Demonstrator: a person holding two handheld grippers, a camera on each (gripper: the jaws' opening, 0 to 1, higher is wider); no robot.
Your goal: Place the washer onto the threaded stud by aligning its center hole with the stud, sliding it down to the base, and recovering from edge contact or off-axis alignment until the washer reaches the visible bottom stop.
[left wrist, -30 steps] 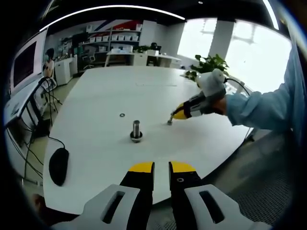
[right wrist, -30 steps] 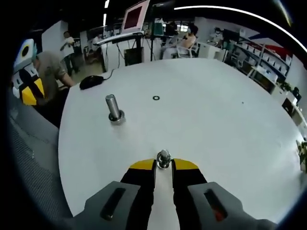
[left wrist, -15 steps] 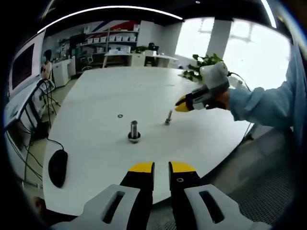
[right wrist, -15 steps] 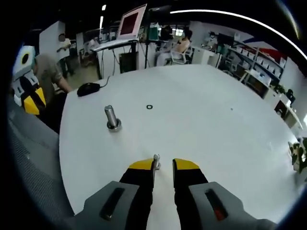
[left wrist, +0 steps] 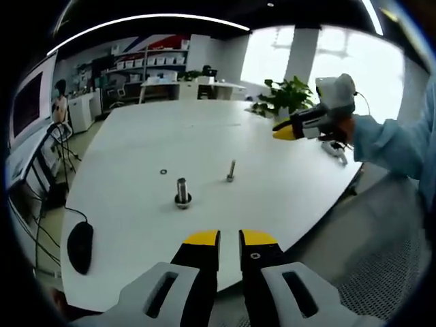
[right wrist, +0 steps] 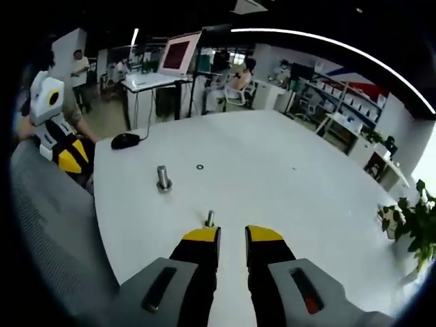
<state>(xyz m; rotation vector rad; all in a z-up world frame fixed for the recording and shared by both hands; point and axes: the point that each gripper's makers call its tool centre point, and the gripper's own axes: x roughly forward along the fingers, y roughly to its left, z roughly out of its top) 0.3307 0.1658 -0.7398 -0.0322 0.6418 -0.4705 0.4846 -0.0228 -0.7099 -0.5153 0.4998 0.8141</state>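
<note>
Left gripper view: the left tongs [left wrist: 229, 238] rise from the bottom of the frame, tips nearly together and holding nothing. On the white bench [left wrist: 204, 129], near frame centre, stands a thick stud [left wrist: 182, 191] on its base collar; right of it a thinner bolt [left wrist: 231, 171] stands upright; the washer [left wrist: 163, 172] lies flat to the upper left of the stud, apart from it. At upper right the right tongs [left wrist: 283, 131] hang above the bench, held by a hand in a blue sleeve [left wrist: 395, 143]; whether they are apart cannot be told in this view. A computer mouse [left wrist: 79, 246] lies at lower left.

Right gripper view: the right tongs [right wrist: 231, 236] stand slightly apart and empty, with the bolt [right wrist: 210, 219] just beyond the tips. The stud [right wrist: 163, 178] is left of centre, and the washer [right wrist: 199, 167] lies beyond it, to the upper right. The left tongs [right wrist: 73, 158] show at the left edge.

Judgement: the washer is not yet picked up. Lying flat on a smooth bench, it may skid away or slip out edge-on when pinched. Carried tilted, its rim may catch on the stud's top or threads and jam short of the collar.
</note>
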